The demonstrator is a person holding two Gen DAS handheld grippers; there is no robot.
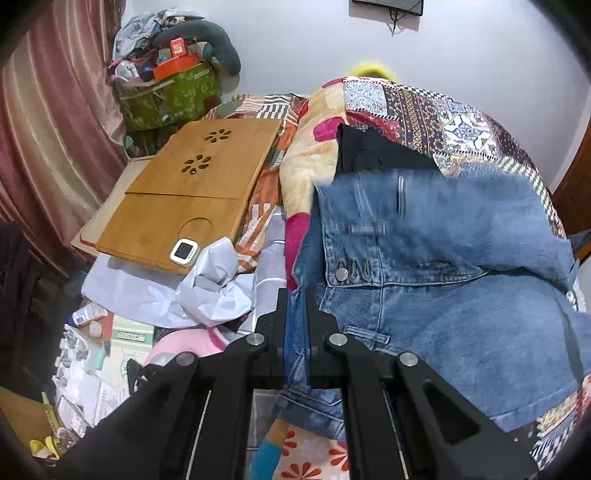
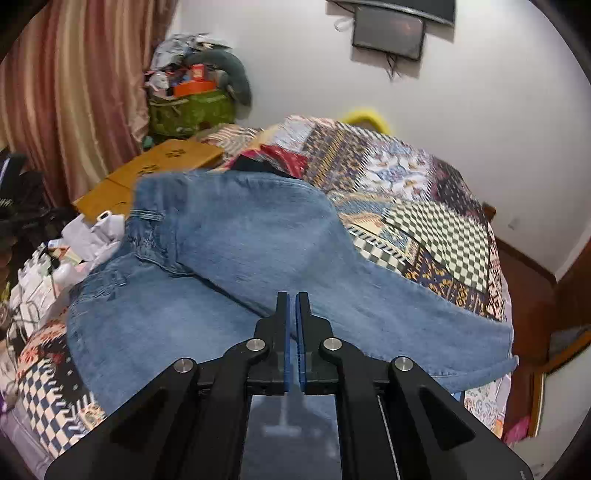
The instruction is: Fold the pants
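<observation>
The blue jeans (image 1: 443, 288) lie on the bed, on top of the patchwork bedspread (image 1: 461, 114), w/ one part folded over the other. In the left wrist view the waistband w/ its metal button (image 1: 341, 274) is turned toward the left side of the bed, and a belt loop shows just above it. A black garment (image 1: 373, 151) lies behind the jeans, partly under their far edge.

The left gripper (image 1: 296, 299) has its fingers together, clamped on the edge of the jeans near the waistband; a strip of denim passes between the two fingers and goes down toward the camera. The right gripper (image 2: 292, 306) is over the folded leg of the jeans (image 2: 258, 240). Its fingers are nearly together, w/ a narrow gap between the blue pads; through the gap I see only blue, so I cannot tell if denim is pinched there.

Beside the jeans, to the left of them, a wooden lap board (image 1: 188, 192) w/ flower-shaped cut-outs lies on the bed, and a small white device w/ a dark screen (image 1: 183, 252) rests on its near corner. Crumpled white paper or plastic (image 1: 214, 280) sits between the board and the jeans. Farther behind the board there is a green bag (image 1: 173, 96) full of things, and a pink-brown curtain (image 1: 55, 122) hangs left of it. On the wall behind the jeans a dark screen (image 2: 388, 31) is mounted.
</observation>
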